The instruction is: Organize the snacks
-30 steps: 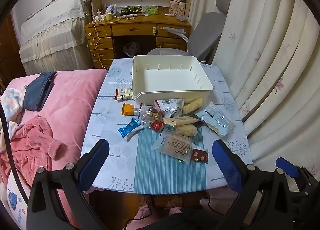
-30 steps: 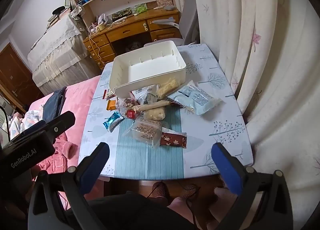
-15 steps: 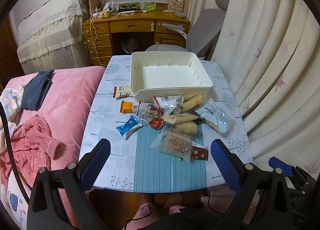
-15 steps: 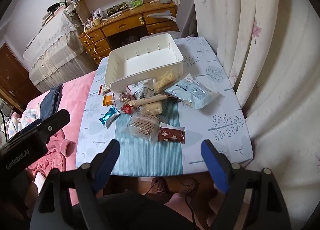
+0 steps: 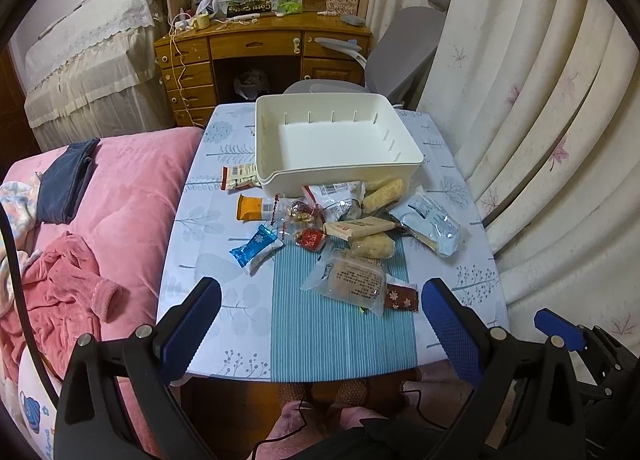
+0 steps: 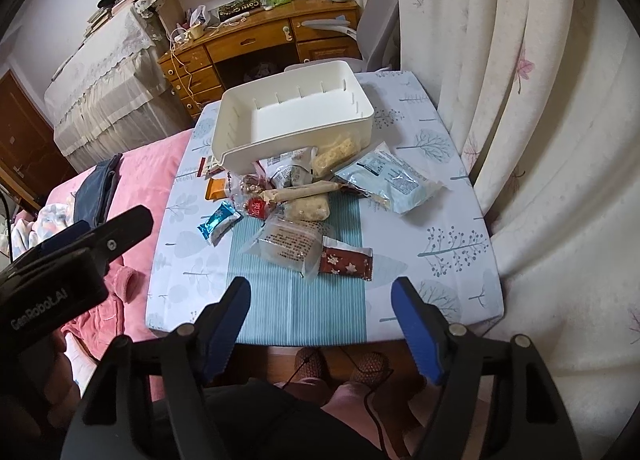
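Note:
An empty white bin (image 5: 408, 156) (image 6: 360, 116) stands at the far side of the table (image 5: 344, 344). Several wrapped snacks lie in front of it: a blue packet (image 5: 256, 246) (image 6: 218, 220), an orange packet (image 5: 250, 208), a clear-wrapped cake (image 5: 352, 282) (image 6: 288, 240), a dark red starred bar (image 5: 402, 298) (image 6: 346, 262), a pale blue pack (image 5: 430, 222) (image 6: 390, 180). My left gripper (image 5: 320, 324) is open and empty above the table's near edge. My right gripper (image 6: 322, 316) is open and empty, also at the near edge, with its jaws closer together.
A pink bed (image 5: 112, 212) with clothes adjoins the table's left side. Curtains (image 5: 540, 120) hang close on the right. A grey chair (image 5: 400, 56) and a wooden desk (image 5: 256, 48) stand behind the table. The person's feet (image 6: 340, 368) show below the near edge.
Both grippers have edged toward the table. The right gripper's jaws have narrowed somewhat. The snacks and the bin have not moved.

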